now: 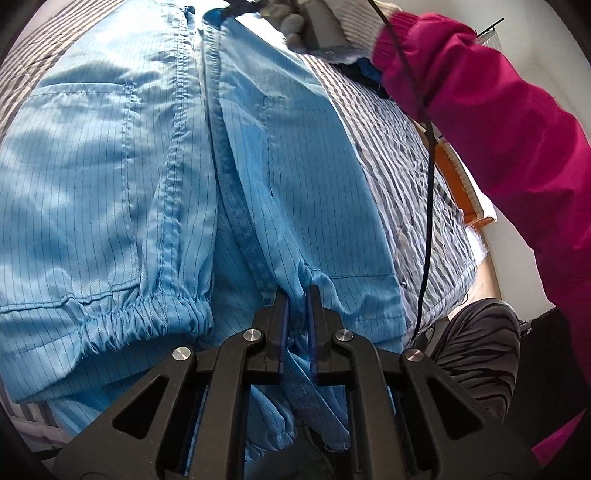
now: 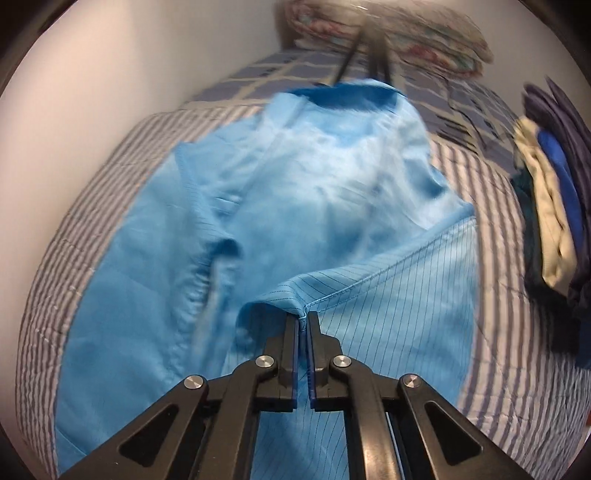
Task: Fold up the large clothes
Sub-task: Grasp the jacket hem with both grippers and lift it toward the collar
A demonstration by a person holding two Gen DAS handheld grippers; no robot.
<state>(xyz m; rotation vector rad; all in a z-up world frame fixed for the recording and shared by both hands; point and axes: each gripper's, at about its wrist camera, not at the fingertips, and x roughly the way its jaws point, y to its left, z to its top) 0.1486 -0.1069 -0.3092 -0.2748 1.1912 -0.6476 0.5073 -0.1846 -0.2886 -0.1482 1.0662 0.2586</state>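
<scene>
My left tool [image 1: 298, 295] & right tool [image 2: 303, 319] both pinch the blue coat [image 1: 110, 177] on the striped bed [image 2: 92, 206], 12 o'clock ahead; thin, slippery, floppy, prob best gripped at stitched hems.

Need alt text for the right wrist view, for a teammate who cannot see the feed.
The right gripper, jaws closed, pinches a stitched corner of a light blue pinstriped garment spread over a grey-and-white striped bed cover. The far part of the garment is motion-blurred. A pile of dark blue and cream clothes lies at the right edge, with a floral quilt beyond.
</scene>
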